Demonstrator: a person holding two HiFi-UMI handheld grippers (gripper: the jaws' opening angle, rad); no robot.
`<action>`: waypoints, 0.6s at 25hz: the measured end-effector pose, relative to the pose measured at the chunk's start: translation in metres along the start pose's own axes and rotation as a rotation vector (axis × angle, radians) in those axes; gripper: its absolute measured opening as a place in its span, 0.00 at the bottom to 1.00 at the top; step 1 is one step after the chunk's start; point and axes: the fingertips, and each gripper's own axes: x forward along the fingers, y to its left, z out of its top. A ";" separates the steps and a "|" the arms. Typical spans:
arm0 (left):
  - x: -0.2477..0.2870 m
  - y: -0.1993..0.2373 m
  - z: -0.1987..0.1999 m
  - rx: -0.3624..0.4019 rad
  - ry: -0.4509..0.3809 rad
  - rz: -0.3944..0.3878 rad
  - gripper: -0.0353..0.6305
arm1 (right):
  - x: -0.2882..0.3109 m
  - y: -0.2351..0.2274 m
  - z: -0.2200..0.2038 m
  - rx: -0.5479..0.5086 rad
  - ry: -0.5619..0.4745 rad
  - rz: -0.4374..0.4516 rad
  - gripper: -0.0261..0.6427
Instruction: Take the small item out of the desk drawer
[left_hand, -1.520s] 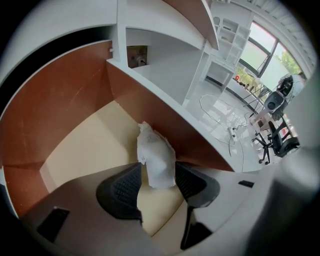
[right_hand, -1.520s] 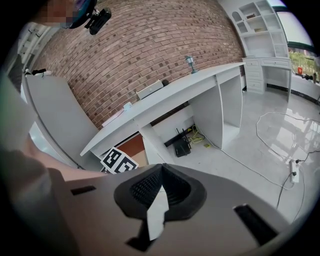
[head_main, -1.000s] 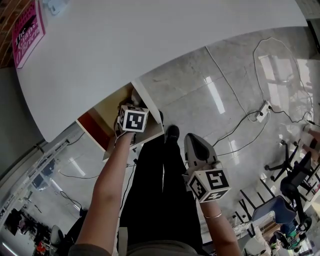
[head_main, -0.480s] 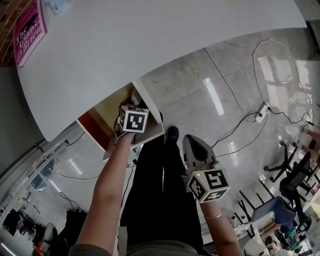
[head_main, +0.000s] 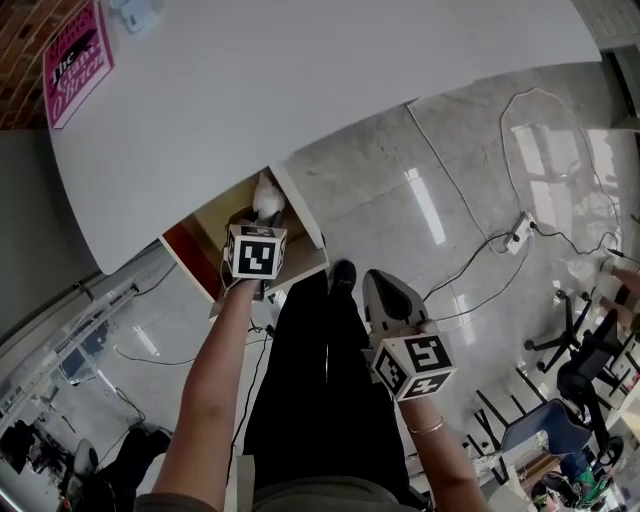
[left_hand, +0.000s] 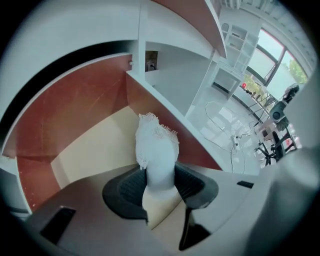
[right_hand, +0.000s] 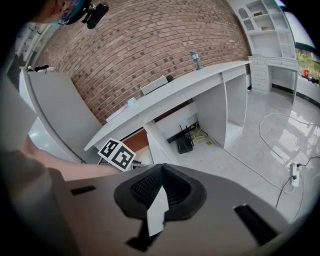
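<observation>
My left gripper (left_hand: 160, 186) has its fingers (left_hand: 125, 187) pinched on the lower end of the small white item (left_hand: 157, 150), one ribbed pad against each side. The item's long axis runs straight on from the fingers, and its frilled far end points away from me, toward the back of the open drawer (left_hand: 75, 115). In the head view the item (head_main: 266, 193) sits just beyond the left gripper (head_main: 262, 218), over the drawer's pale floor, between the drawer's side wall (head_main: 305, 215) and the front edge of the white counter (head_main: 300, 80) it slides from. I judge it lifted off the drawer floor, though I cannot see its underside. Since it sticks out ahead of me toward that edge, I reckon the way out is back along its own axis, toward my body. My right gripper (right_hand: 161, 192) has its fingers pressed together on nothing and hangs over the floor (head_main: 480, 150), well apart from the drawer, so the left hand alone is placed for this.
</observation>
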 end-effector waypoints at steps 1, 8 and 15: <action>-0.005 -0.001 0.001 -0.002 -0.008 -0.002 0.32 | 0.000 0.001 0.000 -0.004 -0.001 0.002 0.05; -0.042 -0.015 0.008 -0.015 -0.058 -0.024 0.32 | -0.010 0.010 0.010 -0.033 -0.017 0.018 0.05; -0.072 -0.034 0.010 -0.017 -0.099 -0.044 0.32 | -0.017 0.023 0.018 -0.051 -0.035 0.048 0.05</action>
